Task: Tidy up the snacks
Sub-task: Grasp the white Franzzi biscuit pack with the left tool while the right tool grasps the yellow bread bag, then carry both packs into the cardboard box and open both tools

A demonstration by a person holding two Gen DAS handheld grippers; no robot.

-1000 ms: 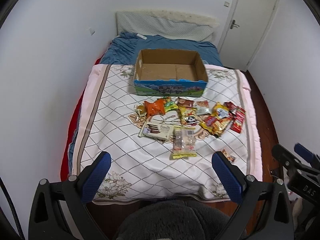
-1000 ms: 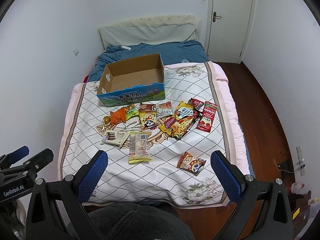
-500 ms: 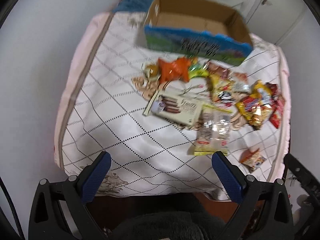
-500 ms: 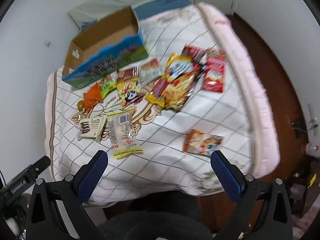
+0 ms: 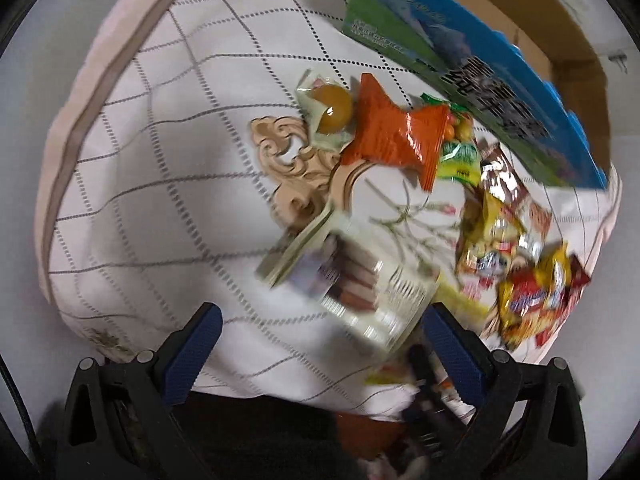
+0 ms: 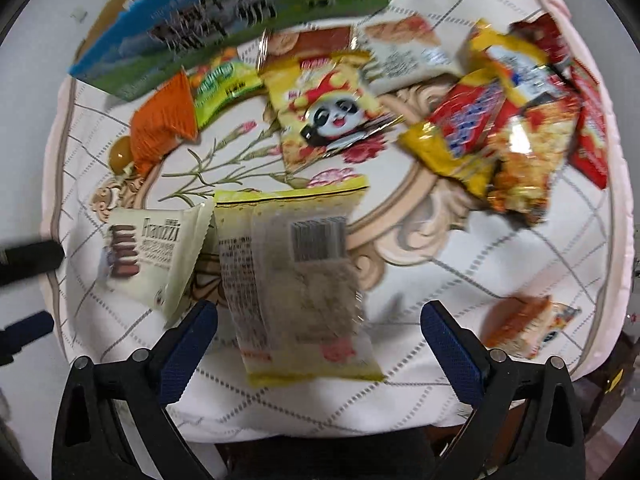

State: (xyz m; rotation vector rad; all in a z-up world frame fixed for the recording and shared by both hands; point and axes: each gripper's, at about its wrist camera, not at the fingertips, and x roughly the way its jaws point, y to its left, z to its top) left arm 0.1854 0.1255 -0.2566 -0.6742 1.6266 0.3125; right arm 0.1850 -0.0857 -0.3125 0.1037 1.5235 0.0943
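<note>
Several snack packets lie on a quilted bed cover (image 5: 160, 200) in front of an open cardboard box with a blue-green front (image 5: 480, 76), also in the right wrist view (image 6: 240, 20). My left gripper (image 5: 320, 348) is open and empty just above a cream wafer packet (image 5: 352, 280), with an orange packet (image 5: 392, 136) beyond. My right gripper (image 6: 320, 344) is open and empty over a yellow-edged clear packet (image 6: 296, 280). The cream wafer packet (image 6: 148, 256) lies to its left, a panda packet (image 6: 328, 112) beyond.
A yellow-red pile of packets (image 6: 508, 136) lies at the right, a small orange packet (image 6: 524, 328) near the bed's front right edge. A jelly cup (image 5: 332, 108) sits left of the orange packet. The left gripper's black frame (image 6: 28, 260) shows at the left edge.
Both grippers have moved down and forward, close to the snacks. The bed and packets fill the views now. Both stay open.
</note>
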